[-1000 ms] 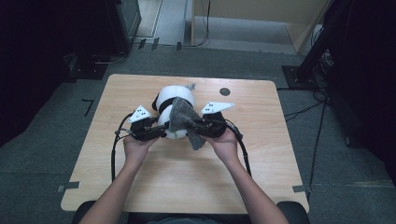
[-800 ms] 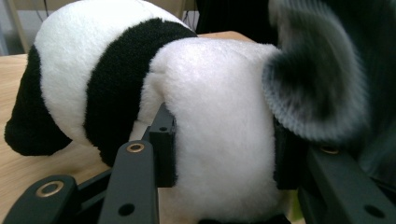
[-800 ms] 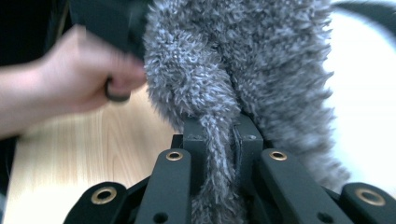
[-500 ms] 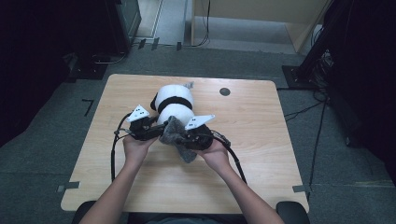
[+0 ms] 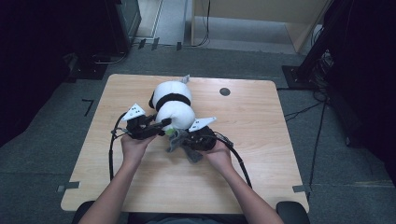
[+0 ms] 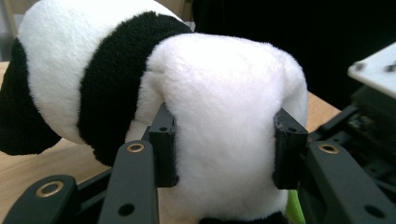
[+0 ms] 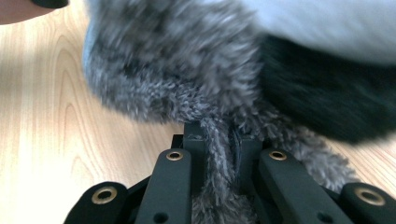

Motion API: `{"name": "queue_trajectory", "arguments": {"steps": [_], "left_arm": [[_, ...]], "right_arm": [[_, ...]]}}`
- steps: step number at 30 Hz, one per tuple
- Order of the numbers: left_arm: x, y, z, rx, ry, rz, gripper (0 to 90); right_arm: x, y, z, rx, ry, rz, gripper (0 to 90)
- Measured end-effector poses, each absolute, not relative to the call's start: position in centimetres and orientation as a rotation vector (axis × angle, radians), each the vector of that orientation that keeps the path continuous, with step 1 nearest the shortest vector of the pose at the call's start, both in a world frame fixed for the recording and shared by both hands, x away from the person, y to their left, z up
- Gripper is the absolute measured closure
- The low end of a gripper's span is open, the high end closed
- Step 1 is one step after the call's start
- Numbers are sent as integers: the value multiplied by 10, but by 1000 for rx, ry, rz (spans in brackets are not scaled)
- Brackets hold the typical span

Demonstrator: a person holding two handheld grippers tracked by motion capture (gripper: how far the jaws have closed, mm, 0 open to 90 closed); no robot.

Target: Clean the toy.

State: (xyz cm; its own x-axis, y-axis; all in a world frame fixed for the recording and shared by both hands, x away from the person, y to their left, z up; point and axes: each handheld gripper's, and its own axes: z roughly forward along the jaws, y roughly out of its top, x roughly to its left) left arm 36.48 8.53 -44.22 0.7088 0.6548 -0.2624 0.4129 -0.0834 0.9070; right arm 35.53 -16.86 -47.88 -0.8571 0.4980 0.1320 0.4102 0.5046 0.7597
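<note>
Jaws first: the left gripper (image 5: 161, 125), left of centre in the high view, was clamped on the white end of the plush panda (image 5: 173, 105), pads sunk into the fur on both sides. The panda lay mid-table (image 5: 261, 154), just above both hands. To its right, the right gripper (image 5: 183, 138) pinched a strip of grey furry cloth (image 7: 187, 79) tight between near-closed jaws. Risk, as I judged it: a pull on so thin a strip could slip it free, or tug the panda out of the left grip.
</note>
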Motion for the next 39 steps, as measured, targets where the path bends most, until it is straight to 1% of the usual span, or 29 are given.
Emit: {"name": "queue_trajectory", "arguments": {"steps": [4,11,16,20,29,32,39], "left_arm": [[365,85,-443,1714,857,237,541],[364,87,-442,1744,836,256,539],[364,89,-442,1749,824,258,537],[363,91,-441,1763,815,291,536],[366,106,-440,1748,848,346,536],[367,112,-439,1753,855,383,536],[376,132,-446,1736,932,411,535]], "right_arm": [[358,-174,-479,792,2619,1231,801],[362,-190,-478,827,2603,1208,800],[364,-207,-476,895,2552,1228,800],[366,-221,-471,936,2502,1236,799],[365,-258,-459,1035,2410,1276,794],[364,-270,-457,1066,2390,1265,792],[361,-296,-455,1152,2322,1247,785]]}}
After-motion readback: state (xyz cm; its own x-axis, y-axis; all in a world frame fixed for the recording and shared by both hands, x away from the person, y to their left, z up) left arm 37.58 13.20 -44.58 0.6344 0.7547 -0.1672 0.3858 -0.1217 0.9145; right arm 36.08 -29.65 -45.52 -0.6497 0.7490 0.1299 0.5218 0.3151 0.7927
